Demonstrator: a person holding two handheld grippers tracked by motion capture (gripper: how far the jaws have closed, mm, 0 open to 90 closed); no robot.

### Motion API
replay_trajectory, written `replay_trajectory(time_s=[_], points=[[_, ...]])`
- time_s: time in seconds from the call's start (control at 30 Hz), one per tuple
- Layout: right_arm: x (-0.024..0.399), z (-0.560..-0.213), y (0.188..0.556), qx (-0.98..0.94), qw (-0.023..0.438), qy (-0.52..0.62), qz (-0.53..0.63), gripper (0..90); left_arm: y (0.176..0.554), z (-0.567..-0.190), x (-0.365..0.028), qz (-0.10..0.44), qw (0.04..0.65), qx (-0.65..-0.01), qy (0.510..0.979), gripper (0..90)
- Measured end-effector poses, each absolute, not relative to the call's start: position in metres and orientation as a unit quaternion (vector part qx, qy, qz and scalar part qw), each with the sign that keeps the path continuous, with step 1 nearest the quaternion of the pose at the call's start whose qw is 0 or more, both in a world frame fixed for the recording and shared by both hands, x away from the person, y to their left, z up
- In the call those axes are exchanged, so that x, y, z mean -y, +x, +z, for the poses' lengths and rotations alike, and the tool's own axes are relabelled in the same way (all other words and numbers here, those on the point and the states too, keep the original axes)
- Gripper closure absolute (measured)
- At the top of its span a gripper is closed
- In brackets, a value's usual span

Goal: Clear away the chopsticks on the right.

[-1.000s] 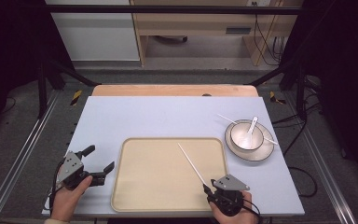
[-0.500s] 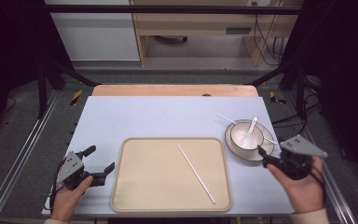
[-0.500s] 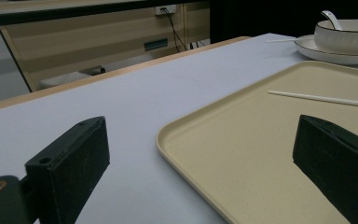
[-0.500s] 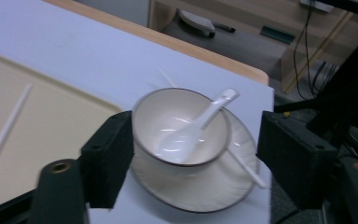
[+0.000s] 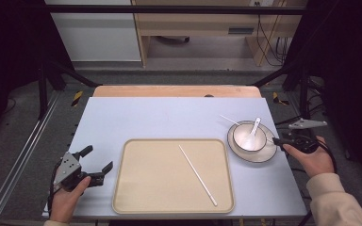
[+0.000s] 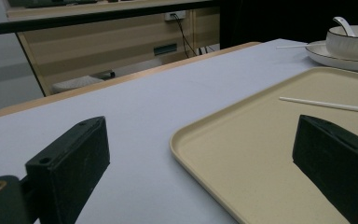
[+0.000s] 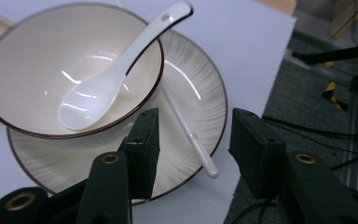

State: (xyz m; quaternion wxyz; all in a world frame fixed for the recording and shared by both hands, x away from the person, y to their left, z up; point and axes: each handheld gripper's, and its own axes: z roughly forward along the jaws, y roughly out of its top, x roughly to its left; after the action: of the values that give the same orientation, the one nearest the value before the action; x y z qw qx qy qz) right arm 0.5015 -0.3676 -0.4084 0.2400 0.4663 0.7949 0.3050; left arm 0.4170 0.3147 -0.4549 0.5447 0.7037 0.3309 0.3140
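In the high view, the left claw (image 5: 95,164) rests at the front left corner of the pale blue table (image 5: 169,117), just beside the left edge of the flat beige rectangular tray (image 5: 136,197). Its jaws are spread wide and nothing is between them. One long thin white chopstick (image 5: 197,174) lies slanted on the tray. At the right side of the table stands a round white plate with a dark rim (image 5: 259,156), and on it a white bowl with a dark rim (image 5: 241,135) that holds a white ceramic spoon (image 5: 252,135). A second white chopstick (image 5: 229,120) lies across the far side of the plate. The right claw (image 5: 276,141) is at the right edge of this plate.

In the left gripper view, the two black jaws stand far apart, and between them I see the bare table (image 6: 168,93) and the near corner of the tray (image 6: 242,154), with the chopstick (image 6: 326,105) on it and the bowl (image 6: 352,44) far behind.

In the right gripper view, the right claw (image 7: 193,140) hangs over the rim of the plate (image 7: 196,93). Its jaws have just been closing; they are half spread, and the end of the second chopstick (image 7: 189,133) lies between them, but the pads do not press it. The spoon (image 7: 107,84) leans in the bowl (image 7: 18,65).
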Motion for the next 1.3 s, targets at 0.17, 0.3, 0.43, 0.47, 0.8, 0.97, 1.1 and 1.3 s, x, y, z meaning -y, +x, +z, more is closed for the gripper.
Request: replay_trajectory(time_s=[0.17, 0.3, 0.43, 0.47, 0.8, 0.97, 1.1, 1.3], points=[[0.365, -0.425, 0.520, -0.810, 0.226, 0.466, 0.274, 56.8, 0.417, -0.456, -0.316, 0.314, 0.543, -0.333, 0.704, 3.6], [0.365, -0.433, 0.529, -0.816, 0.218, 0.459, 0.274, 58.7, 0.418, -0.457, -0.315, 0.312, 0.543, -0.331, 0.706, 3.6], [0.364, -0.441, 0.535, -0.824, 0.208, 0.454, 0.267, 61.6, 0.418, -0.457, -0.314, 0.312, 0.540, -0.330, 0.709, 3.6], [0.364, -0.441, 0.535, -0.824, 0.208, 0.454, 0.267, 61.6, 0.418, -0.457, -0.314, 0.312, 0.540, -0.330, 0.709, 3.6], [0.367, -0.445, 0.536, -0.836, 0.194, 0.439, 0.268, 72.5, 0.418, -0.458, -0.314, 0.311, 0.537, -0.333, 0.710, 3.6], [0.367, -0.444, 0.533, -0.838, 0.191, 0.432, 0.274, 77.7, 0.419, -0.458, -0.315, 0.311, 0.536, -0.334, 0.710, 3.6], [0.363, -0.443, 0.531, -0.841, 0.192, 0.422, 0.277, 83.2, 0.419, -0.458, -0.315, 0.311, 0.536, -0.334, 0.710, 3.6], [0.361, -0.436, 0.527, -0.831, 0.209, 0.433, 0.280, 83.9, 0.418, -0.458, -0.316, 0.313, 0.537, -0.335, 0.709, 3.6]])
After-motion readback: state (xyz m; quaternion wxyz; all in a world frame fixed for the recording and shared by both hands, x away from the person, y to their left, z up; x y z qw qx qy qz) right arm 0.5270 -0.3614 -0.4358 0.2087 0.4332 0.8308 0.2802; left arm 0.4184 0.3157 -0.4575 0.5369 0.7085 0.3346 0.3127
